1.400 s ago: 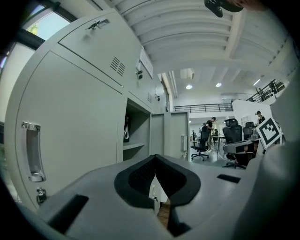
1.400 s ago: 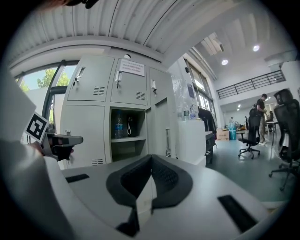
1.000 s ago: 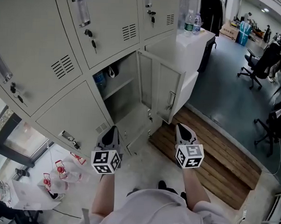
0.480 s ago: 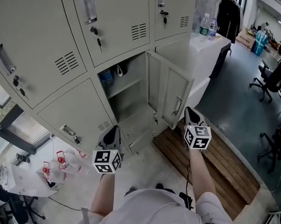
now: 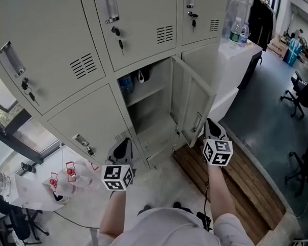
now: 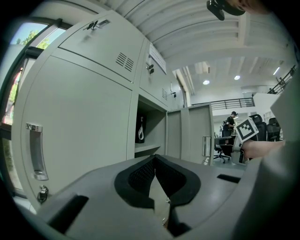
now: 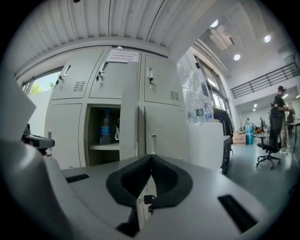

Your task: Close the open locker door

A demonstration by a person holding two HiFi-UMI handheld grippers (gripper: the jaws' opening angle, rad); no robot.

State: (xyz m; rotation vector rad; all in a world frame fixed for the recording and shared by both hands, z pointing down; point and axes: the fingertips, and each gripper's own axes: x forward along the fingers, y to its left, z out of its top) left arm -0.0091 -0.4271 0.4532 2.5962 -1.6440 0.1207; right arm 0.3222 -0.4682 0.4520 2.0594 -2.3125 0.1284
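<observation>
R gripper (image 5: 211,126) & L gripper (image 5: 123,145) both pinched shut, empty. R near locker door (image 5: 188,98) free edge. Risk: glancing off edge or snagging key (image 7: 149,198), so door bounces back ajar.

The left gripper (image 6: 154,160) had its jaws together, tips touching, nothing between them. Beyond stood the open locker door (image 6: 194,133) — swung out just right of the open compartment (image 6: 151,123), where a dark object (image 6: 140,130) hung at the left edge above the shelf (image 6: 148,148).
</observation>
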